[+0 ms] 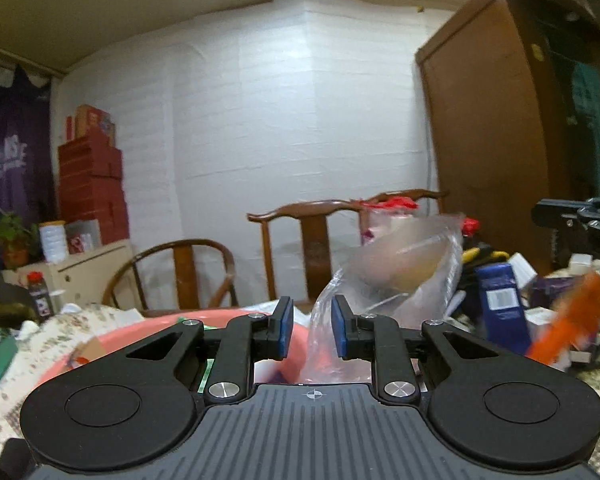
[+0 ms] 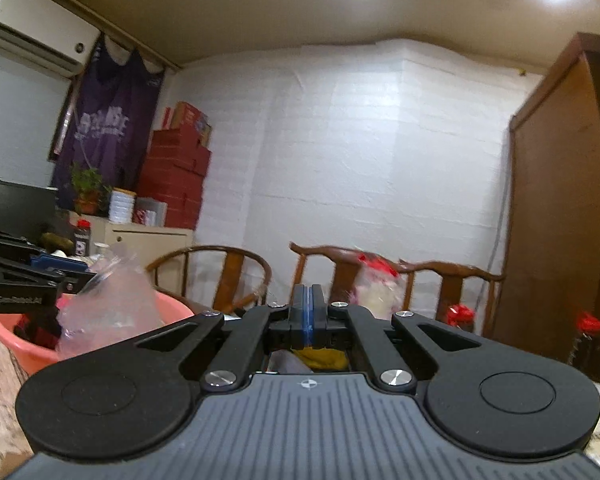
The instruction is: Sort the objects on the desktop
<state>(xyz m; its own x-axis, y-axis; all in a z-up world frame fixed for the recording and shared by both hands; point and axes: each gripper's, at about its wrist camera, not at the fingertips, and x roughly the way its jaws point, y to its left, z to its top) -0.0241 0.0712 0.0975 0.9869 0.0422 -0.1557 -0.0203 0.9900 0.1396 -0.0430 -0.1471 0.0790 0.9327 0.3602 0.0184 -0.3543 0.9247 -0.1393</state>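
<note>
Two grippers: left gripper (image 1: 310,330) jaws narrow, clear plastic bag (image 1: 396,276) rising between pads toward 1 o'clock, hanging over pink basin (image 1: 148,330), left hand nearer. Right gripper (image 2: 309,314) fully closed, nothing visibly gripped.

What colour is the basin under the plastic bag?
Salmon pink. The basin shows best in the right wrist view, with the clear plastic bag over it.
</note>
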